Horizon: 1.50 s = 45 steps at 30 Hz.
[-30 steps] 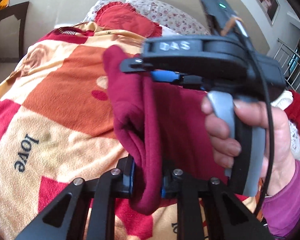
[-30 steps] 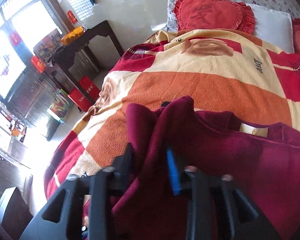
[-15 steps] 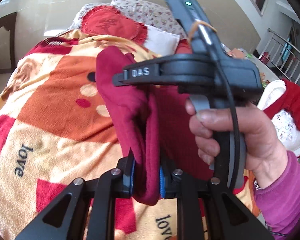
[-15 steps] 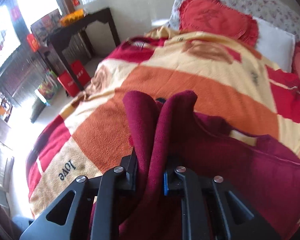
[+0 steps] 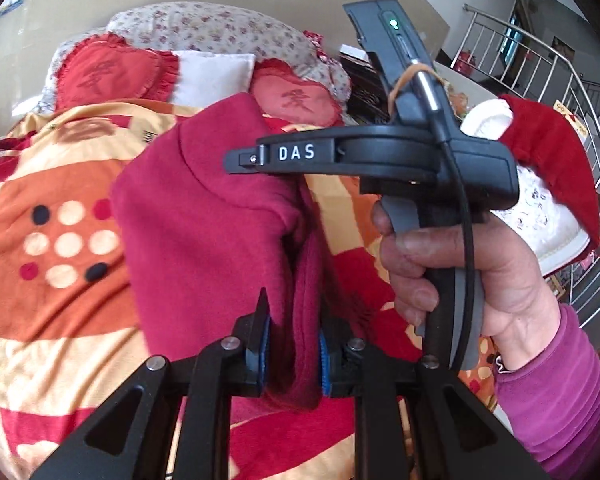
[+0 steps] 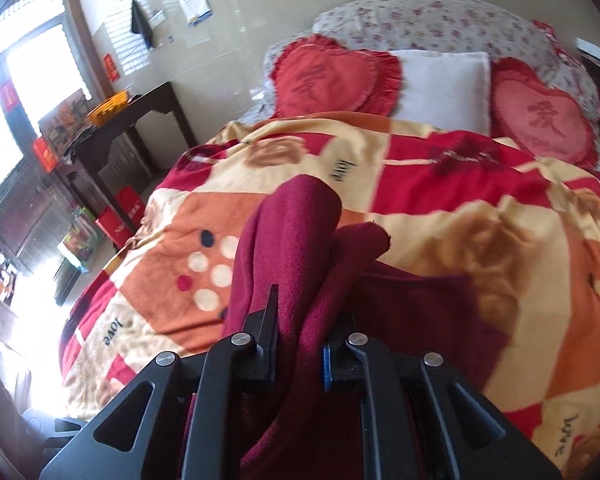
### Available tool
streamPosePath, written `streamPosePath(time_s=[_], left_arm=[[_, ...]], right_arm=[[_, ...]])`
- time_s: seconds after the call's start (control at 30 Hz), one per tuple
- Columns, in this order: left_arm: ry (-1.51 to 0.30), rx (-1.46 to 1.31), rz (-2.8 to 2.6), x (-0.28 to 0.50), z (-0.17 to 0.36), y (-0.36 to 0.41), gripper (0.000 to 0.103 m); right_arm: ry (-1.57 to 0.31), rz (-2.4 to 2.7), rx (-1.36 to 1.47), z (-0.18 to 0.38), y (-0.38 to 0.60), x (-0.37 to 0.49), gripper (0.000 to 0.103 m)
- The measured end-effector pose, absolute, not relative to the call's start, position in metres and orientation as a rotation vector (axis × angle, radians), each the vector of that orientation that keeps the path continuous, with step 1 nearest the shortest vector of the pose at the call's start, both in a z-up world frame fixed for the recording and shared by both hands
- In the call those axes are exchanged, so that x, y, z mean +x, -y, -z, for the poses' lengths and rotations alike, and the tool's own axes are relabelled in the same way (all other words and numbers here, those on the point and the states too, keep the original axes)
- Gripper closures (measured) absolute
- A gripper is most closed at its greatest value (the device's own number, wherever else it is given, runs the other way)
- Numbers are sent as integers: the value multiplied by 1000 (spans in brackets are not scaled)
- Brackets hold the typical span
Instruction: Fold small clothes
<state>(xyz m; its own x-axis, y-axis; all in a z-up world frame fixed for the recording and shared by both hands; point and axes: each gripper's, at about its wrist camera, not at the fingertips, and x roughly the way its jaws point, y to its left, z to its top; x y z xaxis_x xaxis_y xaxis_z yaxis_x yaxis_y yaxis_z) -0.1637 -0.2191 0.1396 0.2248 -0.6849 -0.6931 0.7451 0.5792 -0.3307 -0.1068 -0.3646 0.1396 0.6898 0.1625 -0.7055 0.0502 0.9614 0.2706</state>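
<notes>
L gripper (image 5: 292, 354): black two-finger tool w/ blue pads, clenched on a bunched fold of the dark-red fleece garment (image 5: 204, 220); cloth fills the gap btwn the pads and hangs a bit below them. Garment rises up and away from the fingers, held in the air above the bed, not lying flat.

R gripper (image 6: 298, 354): same black build, also clamped on the garment (image 6: 296, 240); two rounded humps of fleece stick up past the fingertips, rest of the cloth trails off to the right and down under the tool. From the L wrist cam the R gripper's body w/ white "DAS" lettering sits just beside the garment's upper edge, its tips hidden by cloth. Person's right hand (image 5: 452, 280) wraps the grey handle, magenta sleeve at wrist.

Below: patchwork fleece blanket (image 6: 440, 184) in orange, cream, red, w/ dots and "love" print, covers the bed. At the head: two red heart-shaped cushions (image 6: 332, 80), a white pillow (image 6: 444, 80) btwn them, floral pillow behind. Dark wooden side table (image 6: 140, 120) stands at left of bed near window.
</notes>
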Motion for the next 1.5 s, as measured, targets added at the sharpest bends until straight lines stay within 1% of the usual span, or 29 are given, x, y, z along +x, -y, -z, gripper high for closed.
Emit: streamPosePath(time_s=[0.07,0.1,0.13,0.2,0.27,0.33,0.4,0.47,0.53,0.67,0.73,0.8,0.83,0.9,0.97,1.03,1.1,1.17,1.2,1.23,1.27,1.4,1.5], left_arm=[[-938,76,1011,-172,-135,235,77],[-955,74,1021,-174,-133,239,68],[-979,76,1039,-176,-130,243,55],[-1001,88,1048,-180,-130,245,39],[-989,101,1048,-182,-134,238,38],[-949,125,1021,-180,-142,226,34],[-908,142,975,-177,-144,216,31],[-890,170,897,-166,-138,210,30],[-898,196,827,-156,-128,208,30],[-966,218,764,-142,-92,210,30],[-999,244,750,-141,-76,212,30],[-1037,256,751,-142,-60,211,30],[-1054,259,754,-143,-54,211,30],[-1040,257,756,-144,-53,210,30],[-1019,267,755,-145,-56,210,30],[-1021,267,763,-144,-57,213,30],[-1024,270,762,-144,-56,215,29],[-1026,267,759,-144,-54,217,29],[-1027,265,757,-144,-54,217,28],[-1028,264,758,-144,-54,217,28],[-1030,262,758,-144,-55,217,28],[-1054,234,776,-140,-52,221,24],[-1065,234,764,-140,-46,225,24]], right_arm=[[-816,-37,298,-133,386,-119,103],[-822,-20,307,-126,395,-124,103],[-827,-3,310,-119,404,-129,103],[-847,28,356,-100,421,-134,103],[-861,55,403,-79,436,-134,103],[-859,93,448,-63,449,-138,92],[-856,84,505,-59,456,-146,88],[-826,104,512,-68,458,-161,85],[-796,143,446,-83,450,-177,85],[-735,36,391,-101,418,-203,85],[-798,-9,324,-88,398,-204,88],[-907,74,228,-58,387,-203,89],[-947,87,229,-46,389,-204,89],[-933,72,290,-45,398,-212,89],[-888,61,350,-60,409,-213,89],[-816,110,368,-76,419,-210,85],[-771,182,382,-83,430,-199,77],[-764,211,416,-82,439,-178,77],[-771,204,429,-78,444,-163,79],[-783,200,431,-75,447,-153,85],[-791,195,434,-72,448,-146,103],[-743,240,430,-78,454,-154,103],[-782,277,428,-55,460,-152,103]])
